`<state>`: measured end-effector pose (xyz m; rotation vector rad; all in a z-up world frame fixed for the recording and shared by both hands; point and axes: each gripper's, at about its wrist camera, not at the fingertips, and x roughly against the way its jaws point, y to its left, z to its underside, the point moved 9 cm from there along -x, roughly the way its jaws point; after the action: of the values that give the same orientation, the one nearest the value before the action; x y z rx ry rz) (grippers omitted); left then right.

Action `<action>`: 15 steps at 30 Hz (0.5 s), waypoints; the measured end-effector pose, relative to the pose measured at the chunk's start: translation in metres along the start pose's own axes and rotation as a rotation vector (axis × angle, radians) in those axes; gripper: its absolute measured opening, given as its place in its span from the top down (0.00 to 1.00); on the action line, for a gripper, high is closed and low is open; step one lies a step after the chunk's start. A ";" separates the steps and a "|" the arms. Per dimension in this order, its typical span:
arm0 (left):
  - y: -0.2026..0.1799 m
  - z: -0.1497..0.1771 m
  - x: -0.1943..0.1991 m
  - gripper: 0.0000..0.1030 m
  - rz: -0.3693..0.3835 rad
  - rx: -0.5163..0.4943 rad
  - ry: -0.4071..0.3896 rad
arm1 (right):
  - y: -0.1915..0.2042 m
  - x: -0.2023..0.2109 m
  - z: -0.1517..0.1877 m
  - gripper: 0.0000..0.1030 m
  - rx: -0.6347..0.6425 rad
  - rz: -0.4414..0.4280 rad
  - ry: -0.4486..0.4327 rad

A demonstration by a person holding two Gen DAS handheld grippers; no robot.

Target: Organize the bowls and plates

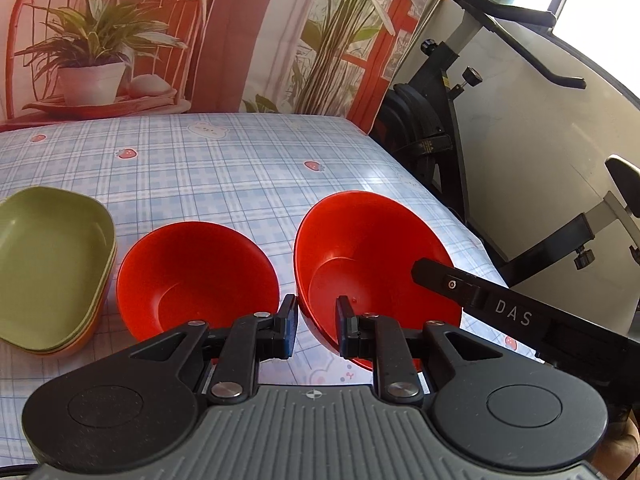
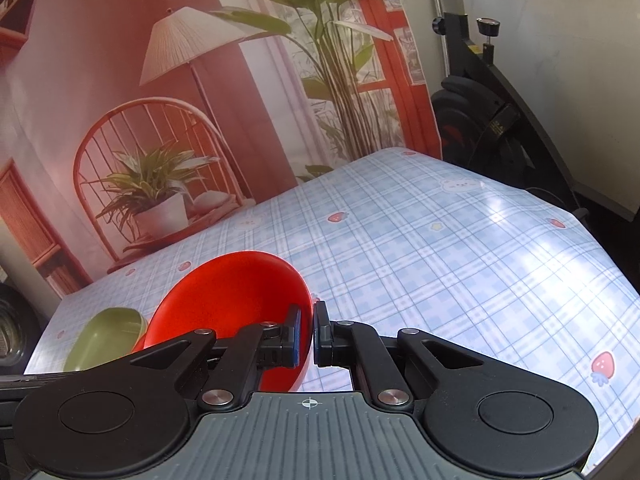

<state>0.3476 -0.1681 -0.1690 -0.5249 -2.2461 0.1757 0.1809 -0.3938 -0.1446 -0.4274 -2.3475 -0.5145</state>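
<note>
Right gripper (image 2: 306, 334) — jaws pinching rim of tilted red plastic bowl (image 1: 372, 256); left gripper (image 1: 316, 330) — jaws spread, straddling same bowl's near rim.

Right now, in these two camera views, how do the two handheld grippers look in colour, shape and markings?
Both look alike. The left gripper and right gripper have black linkage arms with silver rivets, a grey ribbed base with a small crosshair mark, round black discs at each side, and dark fingers with blue pads. White letters "DAS" show on the right gripper's finger. No cables or sleeves show.
</note>
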 end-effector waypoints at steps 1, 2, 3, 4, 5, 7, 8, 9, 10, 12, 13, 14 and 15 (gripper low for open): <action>0.003 -0.001 0.003 0.80 -0.003 0.010 -0.010 | 0.006 -0.001 0.001 0.95 0.008 -0.003 0.007; 0.007 -0.002 0.007 0.80 -0.005 0.023 -0.020 | 0.011 -0.003 0.002 0.95 0.018 -0.005 0.014; 0.011 -0.002 0.009 0.80 -0.007 0.037 -0.028 | 0.015 -0.004 0.004 0.95 0.028 -0.008 0.021; 0.014 -0.002 0.011 0.80 -0.011 0.048 -0.035 | 0.020 -0.005 0.005 0.95 0.038 -0.010 0.028; 0.017 -0.002 0.013 0.80 -0.017 0.054 -0.041 | 0.024 -0.006 0.006 0.95 0.048 -0.012 0.034; 0.021 -0.001 0.015 0.80 -0.034 0.051 -0.049 | 0.035 -0.007 0.009 0.95 0.072 -0.014 0.044; 0.023 -0.001 0.016 0.80 -0.042 0.049 -0.054 | 0.038 -0.007 0.010 0.94 0.079 -0.014 0.046; 0.025 -0.001 0.017 0.80 -0.048 0.053 -0.056 | 0.043 -0.007 0.011 0.94 0.091 -0.014 0.049; 0.028 -0.002 0.019 0.80 -0.049 0.065 -0.061 | 0.047 -0.007 0.012 0.94 0.100 -0.013 0.052; 0.032 -0.004 0.022 0.80 -0.043 0.083 -0.069 | 0.054 -0.007 0.013 0.94 0.120 -0.006 0.058; 0.035 -0.004 0.025 0.80 -0.039 0.093 -0.076 | 0.057 -0.008 0.013 0.94 0.128 -0.002 0.062; 0.038 -0.005 0.027 0.80 -0.038 0.103 -0.084 | 0.059 -0.008 0.013 0.93 0.132 -0.001 0.065; 0.041 -0.006 0.029 0.80 -0.039 0.113 -0.092 | 0.063 -0.010 0.014 0.93 0.139 -0.001 0.069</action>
<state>0.3475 -0.1190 -0.1573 -0.4199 -2.3180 0.3102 0.2073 -0.3346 -0.1456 -0.3381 -2.2996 -0.3587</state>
